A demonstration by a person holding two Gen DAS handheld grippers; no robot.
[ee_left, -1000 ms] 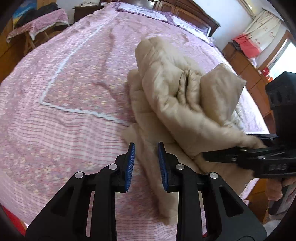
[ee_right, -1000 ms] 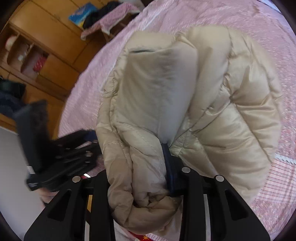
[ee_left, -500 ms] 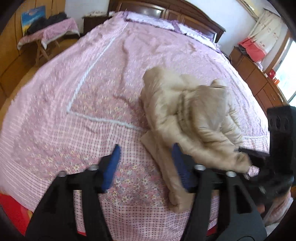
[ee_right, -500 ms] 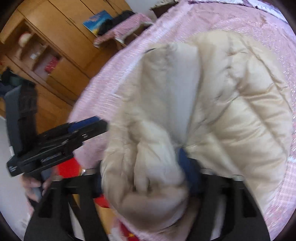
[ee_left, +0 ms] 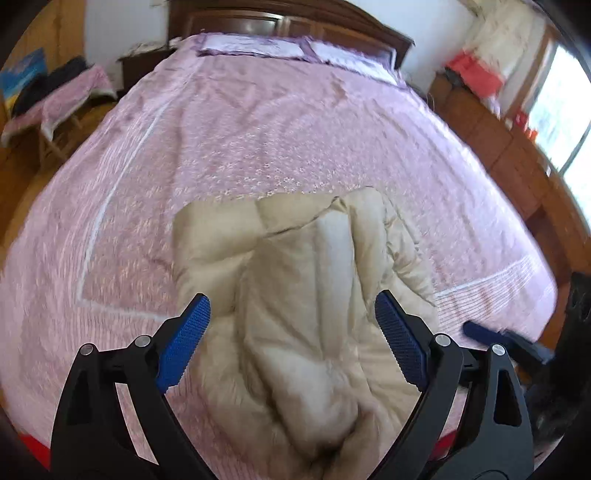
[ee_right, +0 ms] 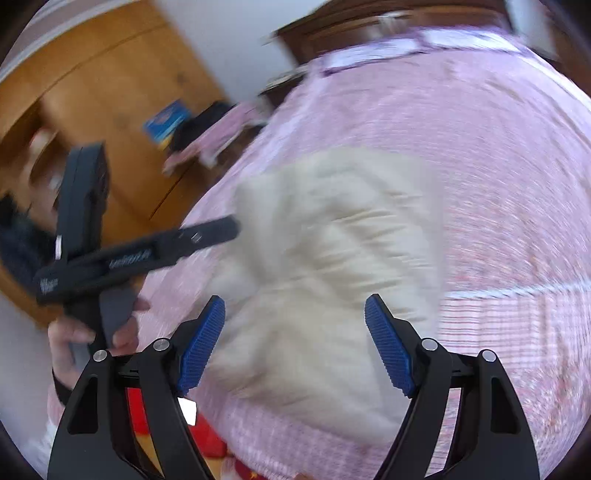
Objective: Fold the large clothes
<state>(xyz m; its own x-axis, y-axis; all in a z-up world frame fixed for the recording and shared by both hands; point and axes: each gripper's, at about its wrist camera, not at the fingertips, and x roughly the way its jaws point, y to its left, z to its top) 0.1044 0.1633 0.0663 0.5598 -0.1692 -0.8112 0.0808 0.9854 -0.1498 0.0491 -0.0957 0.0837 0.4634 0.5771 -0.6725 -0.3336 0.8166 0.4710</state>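
A beige padded jacket [ee_left: 306, 295] lies folded in a thick bundle near the front edge of the pink bed [ee_left: 258, 122]. My left gripper [ee_left: 291, 343] hangs above it with its jaws opening wide, and the blue pads touch nothing. In the right wrist view the jacket [ee_right: 332, 258] is blurred and lies flat on the bedspread. My right gripper [ee_right: 295, 343] stands open above its near end, holding nothing. The left gripper [ee_right: 147, 251], held by a hand [ee_right: 74, 343], shows there at the left, clear of the jacket.
A dark wooden headboard [ee_left: 288, 18] and pillows close the far end of the bed. A small table [ee_left: 55, 107] draped in pink cloth stands to the left by a wooden wardrobe [ee_right: 92, 92]. A wooden dresser [ee_left: 498, 140] runs along the right side under a window.
Both grippers let go of the jacket, opened wide and pulled back and up. The jacket dropped from a raised bunch into a flat bundle on the bed.
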